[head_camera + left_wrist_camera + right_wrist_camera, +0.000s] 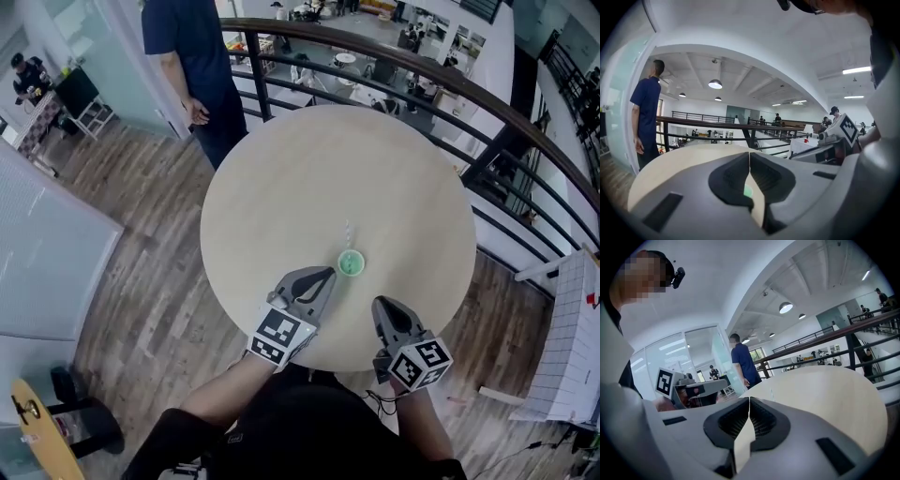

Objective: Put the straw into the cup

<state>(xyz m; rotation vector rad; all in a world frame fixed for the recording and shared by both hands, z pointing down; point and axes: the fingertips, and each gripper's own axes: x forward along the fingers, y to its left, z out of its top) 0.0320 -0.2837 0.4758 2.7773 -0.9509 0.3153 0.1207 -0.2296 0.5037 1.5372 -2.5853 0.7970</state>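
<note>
The thin pale straw (348, 233) stands upright in the small green cup (351, 264). The cup sits on the round pale wooden surface (272, 187), a little toward your side of its middle. From that, the putting-in looks done and you are at the close of the task. Your left claw (327, 275) is clenched on nothing, its tip just beside the cup on your near left. A little green shows through the slit below its tips. Your right claw (381, 304) is likewise clenched and empty, near the cup but apart from it, on your near right. The next move, I judge, calls only for drawing both claws clear without knocking the cup.
</note>
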